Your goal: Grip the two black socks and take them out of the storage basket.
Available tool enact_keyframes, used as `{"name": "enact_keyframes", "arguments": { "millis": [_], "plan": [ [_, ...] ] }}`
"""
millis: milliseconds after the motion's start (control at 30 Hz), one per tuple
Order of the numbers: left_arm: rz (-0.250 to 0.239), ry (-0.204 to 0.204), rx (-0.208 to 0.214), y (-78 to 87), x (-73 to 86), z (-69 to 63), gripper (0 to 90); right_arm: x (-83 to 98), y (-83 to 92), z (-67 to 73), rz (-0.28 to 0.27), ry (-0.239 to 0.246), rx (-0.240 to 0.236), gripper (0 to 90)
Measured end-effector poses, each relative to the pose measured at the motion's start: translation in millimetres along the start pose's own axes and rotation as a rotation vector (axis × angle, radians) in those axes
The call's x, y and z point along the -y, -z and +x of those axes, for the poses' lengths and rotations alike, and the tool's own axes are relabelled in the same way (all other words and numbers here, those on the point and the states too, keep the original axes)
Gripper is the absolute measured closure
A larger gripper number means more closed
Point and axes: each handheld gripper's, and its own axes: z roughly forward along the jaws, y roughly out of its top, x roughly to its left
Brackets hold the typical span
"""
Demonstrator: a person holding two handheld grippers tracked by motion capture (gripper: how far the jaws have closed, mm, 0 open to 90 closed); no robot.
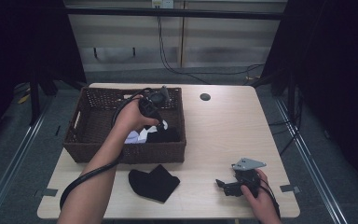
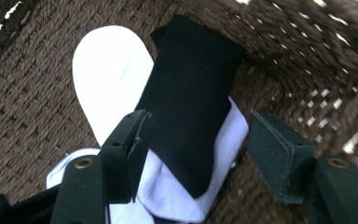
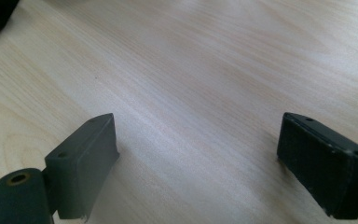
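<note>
Black sock (image 2: 189,109) atop white socks (image 2: 109,79)

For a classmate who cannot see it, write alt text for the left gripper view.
A black sock lies across white socks on the floor of a brown woven basket. The left gripper hangs over them with its two black jaws open, one on either side of the black sock's lower end, not pressing it.
</note>
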Motion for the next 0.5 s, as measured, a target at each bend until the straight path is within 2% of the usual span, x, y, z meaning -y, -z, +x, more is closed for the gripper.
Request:
{"name": "enact_keyframes", "arguments": {
  "millis": [200,500],
  "plan": [
    [0.006,-0.007,0.017,-19.3,0.0,9.5,36.6,0.0,0.0,0.0,0.0,-0.001,0.0,11.4],
    [0.018,-0.009,0.019,-42.1,-0.4,16.2,38.7,0.1,0.1,0.5,0.004,-0.007,-0.006,11.3]
  ]
}}
